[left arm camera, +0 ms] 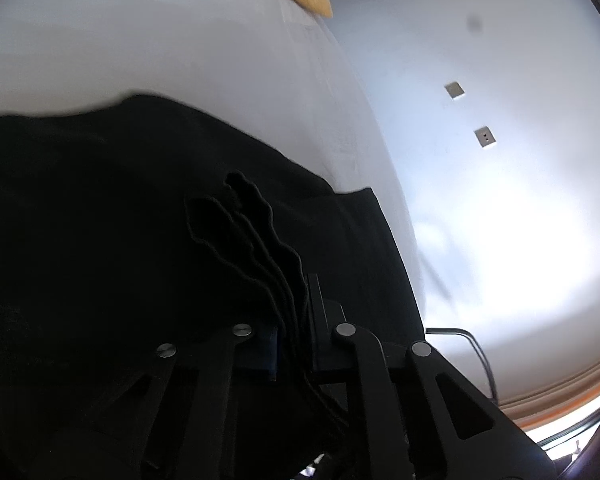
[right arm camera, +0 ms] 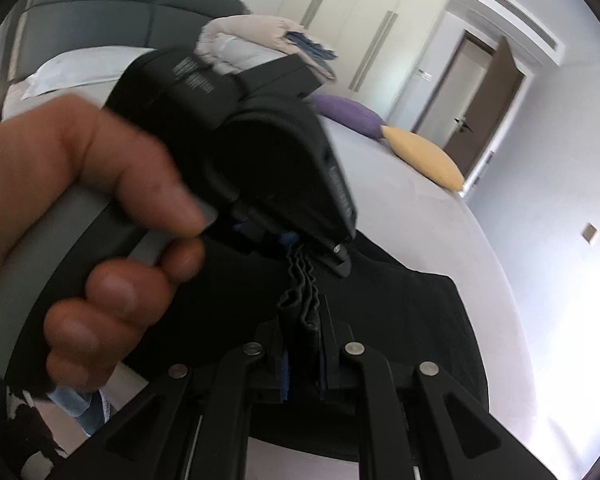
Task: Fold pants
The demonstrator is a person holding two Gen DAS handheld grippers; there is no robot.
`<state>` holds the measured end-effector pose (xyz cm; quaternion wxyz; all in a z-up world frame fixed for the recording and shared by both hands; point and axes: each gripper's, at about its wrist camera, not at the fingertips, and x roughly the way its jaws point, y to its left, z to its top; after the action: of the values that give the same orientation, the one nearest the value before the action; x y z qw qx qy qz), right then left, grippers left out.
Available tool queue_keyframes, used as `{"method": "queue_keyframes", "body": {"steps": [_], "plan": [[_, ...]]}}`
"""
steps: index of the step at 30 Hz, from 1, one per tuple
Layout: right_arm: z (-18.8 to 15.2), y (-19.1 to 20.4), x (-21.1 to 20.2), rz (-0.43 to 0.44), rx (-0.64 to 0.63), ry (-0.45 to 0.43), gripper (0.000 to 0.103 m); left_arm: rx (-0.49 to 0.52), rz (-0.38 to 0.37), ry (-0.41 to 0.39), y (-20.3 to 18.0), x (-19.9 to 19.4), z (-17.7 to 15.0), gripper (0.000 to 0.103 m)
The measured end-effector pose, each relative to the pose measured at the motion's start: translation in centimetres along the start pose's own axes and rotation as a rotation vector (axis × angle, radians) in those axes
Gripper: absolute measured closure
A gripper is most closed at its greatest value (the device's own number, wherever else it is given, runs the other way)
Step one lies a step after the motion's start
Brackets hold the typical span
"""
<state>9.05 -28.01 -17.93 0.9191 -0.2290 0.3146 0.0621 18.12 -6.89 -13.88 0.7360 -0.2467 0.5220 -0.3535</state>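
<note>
Black pants (left arm camera: 100, 220) on bed (left arm camera: 180, 52): L gripper (left arm camera: 292, 312) & R gripper (right arm camera: 304, 320) both clamped on bunched edge.

Bare bed sheet (right arm camera: 412, 184) lies open beyond both tongs; yellow cushion (right arm camera: 424, 158) and purple cushion (right arm camera: 348, 114) sit farther off.

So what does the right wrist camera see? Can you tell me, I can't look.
The right gripper pinches a bunched edge of black fabric pants over a white bed. A hand holds the left gripper close by; yellow and purple pillows lie behind.
</note>
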Motion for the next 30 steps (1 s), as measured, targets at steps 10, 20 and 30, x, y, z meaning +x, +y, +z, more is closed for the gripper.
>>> {"method": "queue_keyframes", "body": {"steps": [10,20,30], "plan": [[2.5,3.9,1.2,0.101,-0.089,-0.008,0.091,0.009,0.083,-0.041,4.2,-4.9,1.1,0.095],[1.7,3.5,2.6,0.126,-0.122,0.028,0.091,0.057,0.146,0.013,6.2,-3.4,3.3,0.095],[2.4,5.1,2.7,0.16,-0.108,0.065,0.089,0.085,0.167,0.018,6.8,-3.2,3.0,0.09]]}}
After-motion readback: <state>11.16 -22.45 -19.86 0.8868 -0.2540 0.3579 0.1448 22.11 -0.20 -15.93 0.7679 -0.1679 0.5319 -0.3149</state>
